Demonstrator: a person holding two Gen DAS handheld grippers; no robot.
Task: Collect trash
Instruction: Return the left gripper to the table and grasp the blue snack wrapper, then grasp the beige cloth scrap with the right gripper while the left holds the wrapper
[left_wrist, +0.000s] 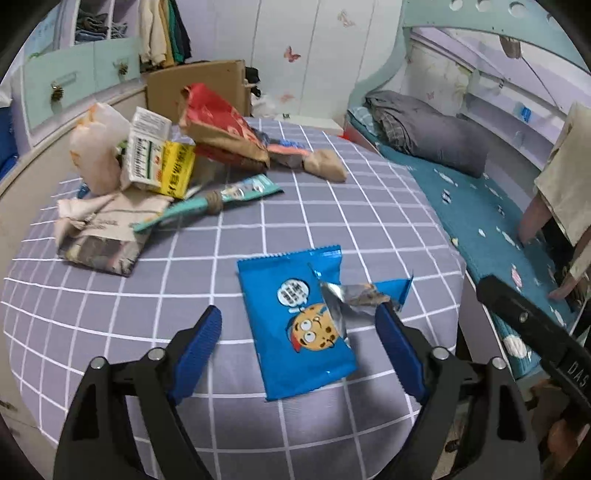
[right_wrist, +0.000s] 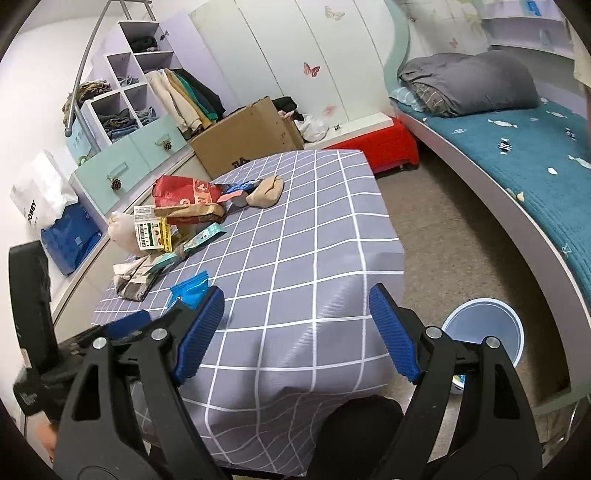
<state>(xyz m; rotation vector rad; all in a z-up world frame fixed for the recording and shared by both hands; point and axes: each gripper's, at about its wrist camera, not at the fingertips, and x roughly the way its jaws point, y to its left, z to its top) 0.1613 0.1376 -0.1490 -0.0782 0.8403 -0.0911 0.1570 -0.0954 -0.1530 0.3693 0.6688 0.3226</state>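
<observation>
Left gripper (left_wrist: 299, 332): jaws wide, straddling the wrapper (left_wrist: 295, 332) on the checked table (left_wrist: 110, 314). Trash pile (left_wrist: 147, 173) at 11 o'clock. Right gripper (right_wrist: 297, 314): wide, empty. Bin (right_wrist: 484, 332) at 4 o'clock; bed (right_wrist: 517, 147) at 2.

My finger pads (left_wrist: 201, 343): blue, ribbed, matt, rubbery look; arms black matt plastic, shiny metal pins. Blue cookie wrapper (left_wrist: 295, 332): glossy plastic film, torn flap silver foil inside, crinkled. Tablecloth (left_wrist: 184, 295): grey checked woven cloth, matt, smooth. Teal wrapper (left_wrist: 236, 194): glossy film. Yellow-white carton (left_wrist: 159, 158): printed card, slight sheen. Red-brown bag (left_wrist: 221, 125): creased paper, matt. Cardboard box (right_wrist: 247, 136): brown, matt. Bin (right_wrist: 484, 332): pale blue smooth plastic. Bed cover (right_wrist: 517, 147): teal quilted cloth.
</observation>
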